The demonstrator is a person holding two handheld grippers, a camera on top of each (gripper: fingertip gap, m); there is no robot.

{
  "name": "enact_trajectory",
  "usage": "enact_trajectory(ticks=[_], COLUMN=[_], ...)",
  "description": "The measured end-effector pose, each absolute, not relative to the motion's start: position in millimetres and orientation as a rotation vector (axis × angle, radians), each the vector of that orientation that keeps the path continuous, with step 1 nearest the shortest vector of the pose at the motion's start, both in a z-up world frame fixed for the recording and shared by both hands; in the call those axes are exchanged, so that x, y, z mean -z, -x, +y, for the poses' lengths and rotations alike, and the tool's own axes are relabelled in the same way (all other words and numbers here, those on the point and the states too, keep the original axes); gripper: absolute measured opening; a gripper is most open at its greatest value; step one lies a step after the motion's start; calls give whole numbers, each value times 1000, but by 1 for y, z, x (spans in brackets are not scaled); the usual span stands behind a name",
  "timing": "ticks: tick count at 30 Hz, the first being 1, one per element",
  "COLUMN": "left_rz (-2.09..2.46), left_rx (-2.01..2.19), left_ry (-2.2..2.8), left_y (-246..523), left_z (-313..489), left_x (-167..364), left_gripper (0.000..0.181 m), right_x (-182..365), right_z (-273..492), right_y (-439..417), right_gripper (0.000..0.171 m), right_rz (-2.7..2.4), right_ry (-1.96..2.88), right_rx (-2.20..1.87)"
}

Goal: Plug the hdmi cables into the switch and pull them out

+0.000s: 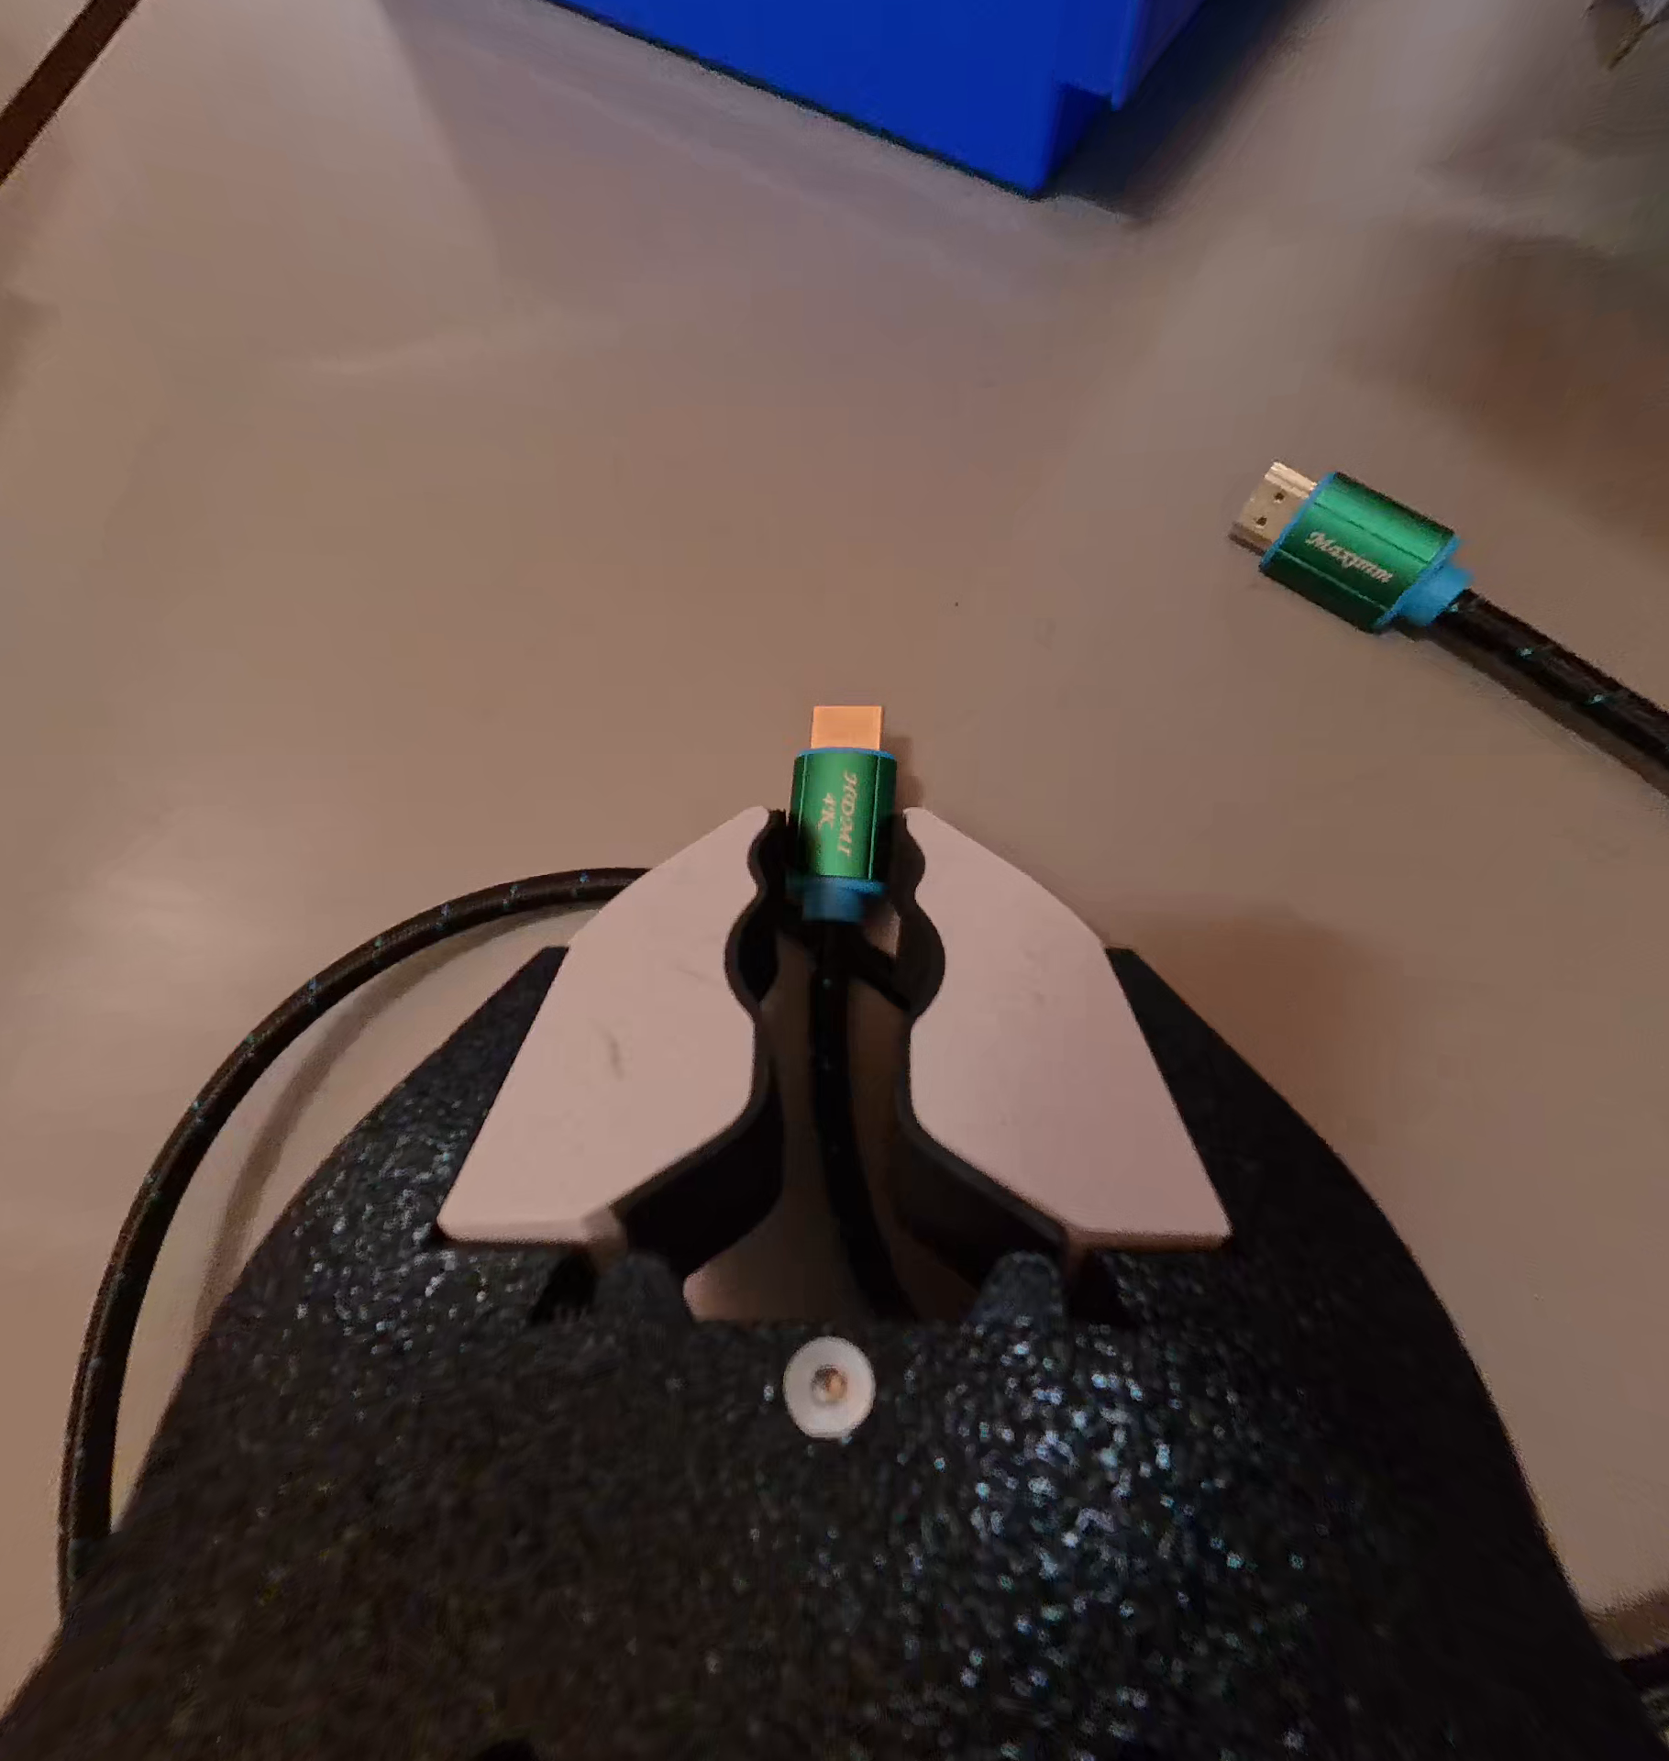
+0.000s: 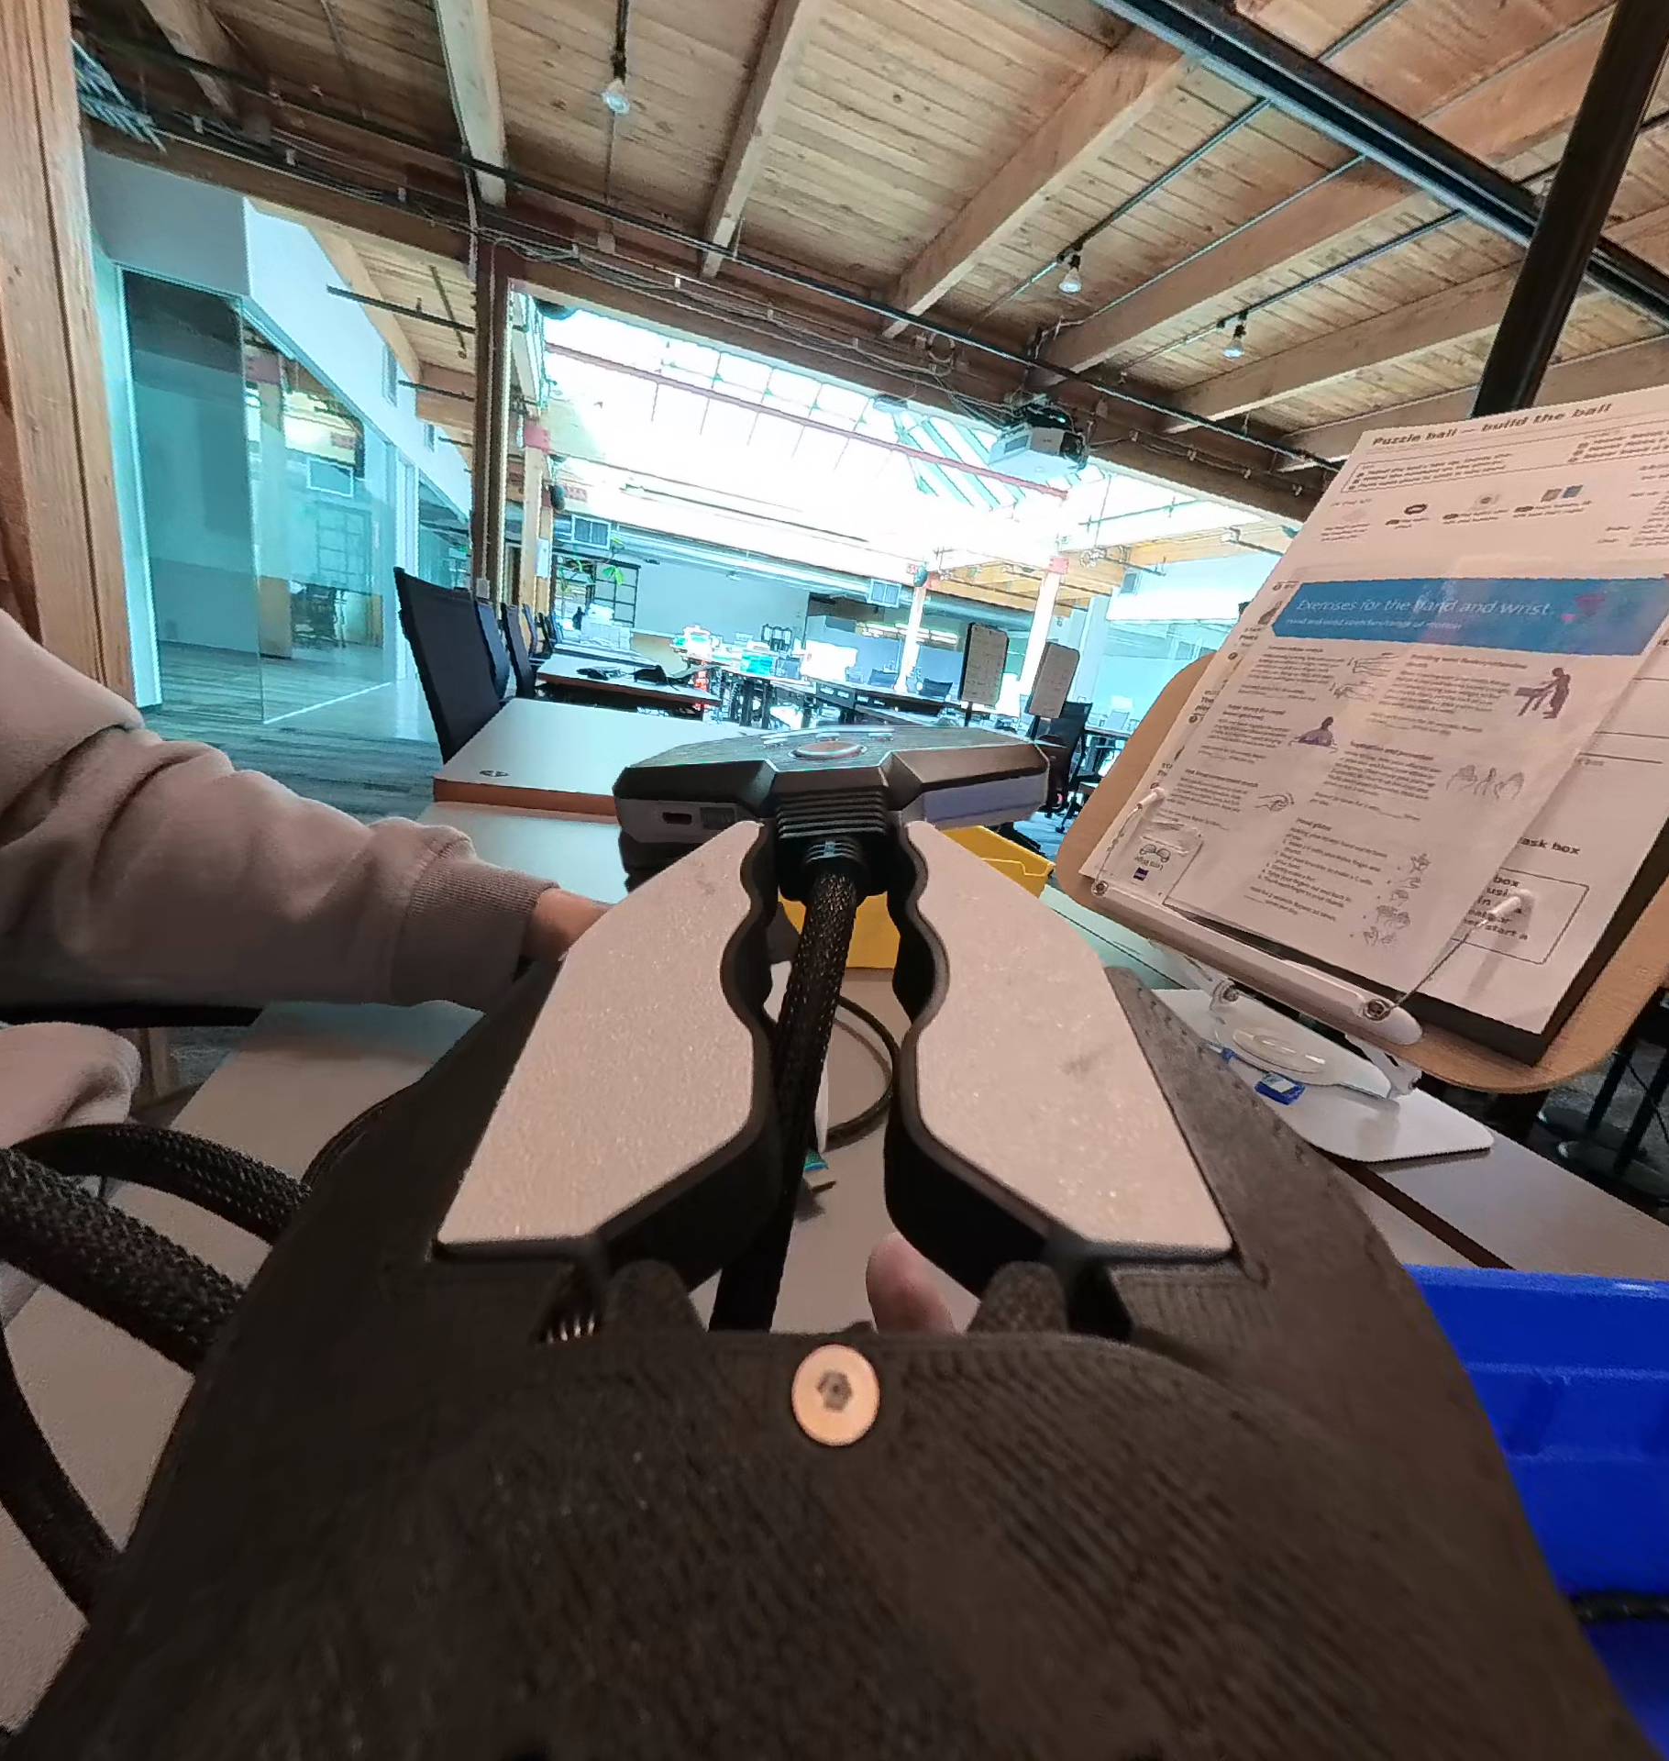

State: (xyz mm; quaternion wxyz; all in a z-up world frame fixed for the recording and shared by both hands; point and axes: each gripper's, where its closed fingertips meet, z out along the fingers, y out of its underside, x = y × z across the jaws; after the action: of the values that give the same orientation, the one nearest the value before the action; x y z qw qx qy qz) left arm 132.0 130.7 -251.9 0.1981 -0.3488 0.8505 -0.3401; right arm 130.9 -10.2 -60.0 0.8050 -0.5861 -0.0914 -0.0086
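My left tongs (image 1: pixel 838 839) clamp the rigid green HDMI plug (image 1: pixel 836 824) by its shell above the counter (image 1: pixel 526 572), while my right tongs (image 2: pixel 831 839) pinch the light switch (image 2: pixel 831 777) at its stiff black strain relief (image 2: pixel 831 819).

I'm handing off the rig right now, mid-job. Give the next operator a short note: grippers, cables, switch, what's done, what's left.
Left gripper: shut on a green HDMI plug, gold tip pointing forward over the table, unplugged.
Right gripper: shut on the black strain relief of the switch's braided cable, holding the switch up off the desk.
Second green HDMI plug lies loose on the table, to the right.
Done: one plug picked up, switch held.
Left: insert both green plugs, then pull them out. The ports for them are not visible.
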Motion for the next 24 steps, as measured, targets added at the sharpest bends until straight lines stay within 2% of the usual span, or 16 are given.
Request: enact_trajectory(ticks=[10,13,15,20,24], left_rz=[2362,2337,2349,2512,2556], left_rx=[1737,1858,1802,1353,1228], left_ry=[1038,972,948,745,651], left_y=[-91,-80,-75,-60,-59], left_z=[103,102,101,87,84], left_x=[161,135,124,102,87], left_gripper=[20,20,20,20,20], right_x=[61,64,68,75,75], right_z=[-13,-10,-7,0,3], right_y=[-133,-131,-129,-121,-117], right_gripper=[22,22,22,22,22], right_rz=[-189,-197,-205,-231,-241], right_ry=[1257,1270,1288,1311,1308], right_rx=[13,-4,-21,-85,-111])
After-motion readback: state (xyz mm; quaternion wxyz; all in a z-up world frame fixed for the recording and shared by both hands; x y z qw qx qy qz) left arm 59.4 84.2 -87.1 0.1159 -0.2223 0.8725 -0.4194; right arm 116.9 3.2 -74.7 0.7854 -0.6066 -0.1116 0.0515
